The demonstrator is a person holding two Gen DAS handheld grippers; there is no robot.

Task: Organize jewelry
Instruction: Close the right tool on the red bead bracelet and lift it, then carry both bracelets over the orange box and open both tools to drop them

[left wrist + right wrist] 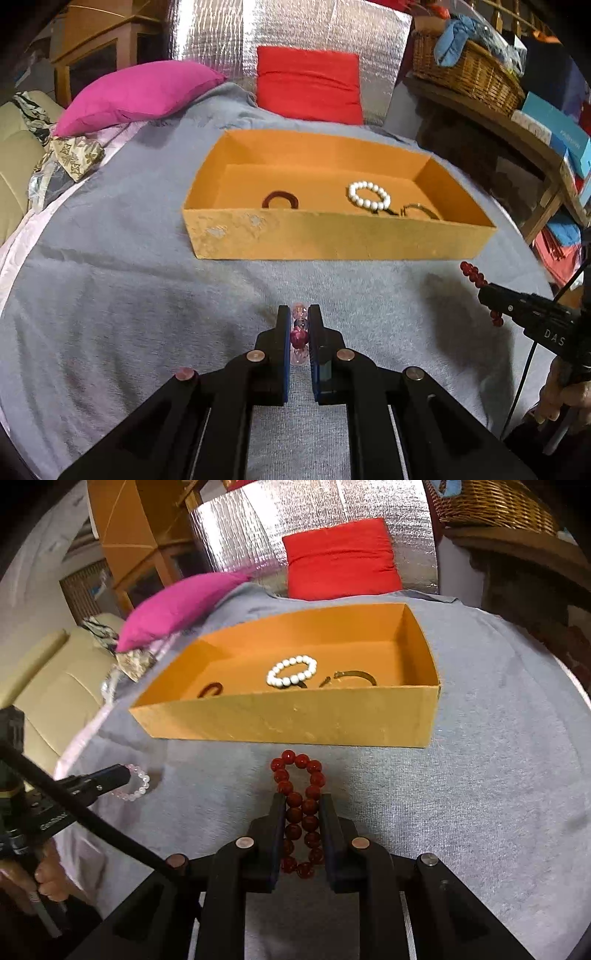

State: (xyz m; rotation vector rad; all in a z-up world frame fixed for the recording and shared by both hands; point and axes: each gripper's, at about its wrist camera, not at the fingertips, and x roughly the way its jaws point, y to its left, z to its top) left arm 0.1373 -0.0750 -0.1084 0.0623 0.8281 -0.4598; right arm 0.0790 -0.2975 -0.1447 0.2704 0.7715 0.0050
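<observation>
My left gripper (299, 312) is shut on a pink and clear bead bracelet (298, 334), held edge-on just above the grey blanket (147, 295). In the right wrist view that left gripper (125, 775) shows at the left with the pale bracelet (138, 784) hanging from its tip. My right gripper (303, 801) is shut on a red bead bracelet (301, 775), squeezed into a long loop. The right gripper (484, 291) and its red beads (472, 271) also show at the right edge of the left wrist view. Beyond both stands the orange box (332, 236) (295, 720).
In the box lie a white bead bracelet (368, 195) (292, 671), a dark brown bangle (280, 199) (210, 691) and a thin bronze bangle (419, 210) (354, 675). A pink cushion (140, 92) and a red cushion (308, 83) sit behind. A shelf with a wicker basket (465, 74) stands at the right.
</observation>
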